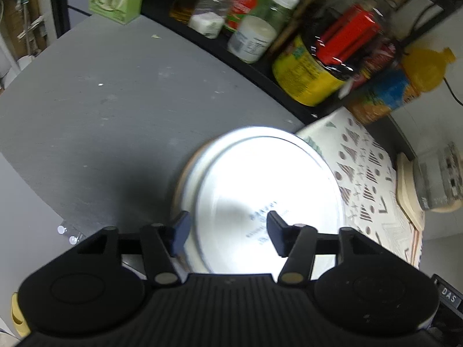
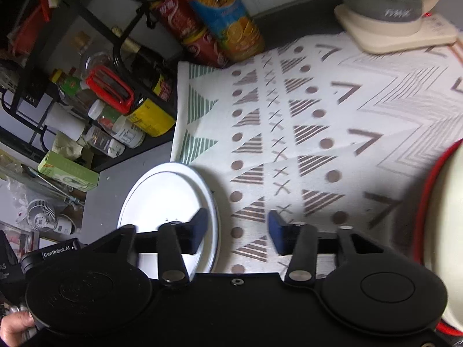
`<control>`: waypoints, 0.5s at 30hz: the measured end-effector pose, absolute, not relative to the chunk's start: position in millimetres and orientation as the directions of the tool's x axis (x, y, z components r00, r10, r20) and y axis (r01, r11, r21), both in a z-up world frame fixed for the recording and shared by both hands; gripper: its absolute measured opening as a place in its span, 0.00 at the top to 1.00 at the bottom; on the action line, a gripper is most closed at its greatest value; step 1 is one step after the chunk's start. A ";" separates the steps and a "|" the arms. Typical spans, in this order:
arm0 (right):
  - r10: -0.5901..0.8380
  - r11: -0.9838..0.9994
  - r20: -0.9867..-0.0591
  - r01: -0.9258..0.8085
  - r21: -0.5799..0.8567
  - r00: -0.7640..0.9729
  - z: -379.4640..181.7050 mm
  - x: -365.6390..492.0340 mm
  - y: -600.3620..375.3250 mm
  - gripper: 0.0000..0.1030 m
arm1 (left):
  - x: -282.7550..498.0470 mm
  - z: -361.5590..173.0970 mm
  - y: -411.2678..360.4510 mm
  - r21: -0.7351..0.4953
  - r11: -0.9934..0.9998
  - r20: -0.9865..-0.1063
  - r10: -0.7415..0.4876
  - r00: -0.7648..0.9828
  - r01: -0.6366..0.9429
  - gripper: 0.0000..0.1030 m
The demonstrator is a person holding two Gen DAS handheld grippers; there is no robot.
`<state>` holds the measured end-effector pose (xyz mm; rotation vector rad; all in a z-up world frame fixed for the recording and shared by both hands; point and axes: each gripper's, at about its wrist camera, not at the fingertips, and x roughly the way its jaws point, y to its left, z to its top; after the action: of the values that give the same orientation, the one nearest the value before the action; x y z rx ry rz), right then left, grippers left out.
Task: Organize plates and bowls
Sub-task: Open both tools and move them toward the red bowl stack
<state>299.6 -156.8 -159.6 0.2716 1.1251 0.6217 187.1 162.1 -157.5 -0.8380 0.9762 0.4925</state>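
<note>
Two grippers: both spread wide, neither pinching anything.
Plate (image 1: 260,190): white, upside down, on the grey counter (image 1: 101,101) beside the patterned mat (image 2: 318,133), its edge just over the mat's border.
Left gripper (image 1: 228,232): plate dead ahead and just below, filling the gap between the fingers.
Right gripper (image 2: 237,231): over the mat; plate off to its left, under its left finger.
Red-rimmed bowl (image 2: 445,231): far right of the right gripper.
Nearer arm: the left, judged best placed for the plate.

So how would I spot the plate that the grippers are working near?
Find the patterned mat on the grey counter. At its left edge, partly on it, lies an upside-down plate. It is plain white, with printed marks on its base, unlike the red-rimmed cream bowl.
</note>
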 end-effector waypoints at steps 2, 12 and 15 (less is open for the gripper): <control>0.588 0.803 -0.750 -0.332 0.495 0.303 -153.6 295.8 -166.9 0.42 | 191.4 -153.2 155.2 -0.401 0.615 -0.865 -0.010 0.502 -0.678 0.36; 0.569 0.821 -0.715 -0.318 0.474 0.406 -129.6 281.6 -218.9 0.14 | 227.2 -134.1 107.8 -0.421 0.730 -0.848 -0.107 0.519 -0.538 0.19; 0.573 0.820 -0.697 -0.301 0.487 0.431 -125.0 280.2 -236.0 0.06 | 236.7 -127.8 90.1 -0.432 0.754 -0.838 -0.133 0.529 -0.494 0.17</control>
<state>280.2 -236.0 -125.0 0.3093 0.9843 0.5557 236.7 90.1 -127.8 -0.7101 1.0096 0.2385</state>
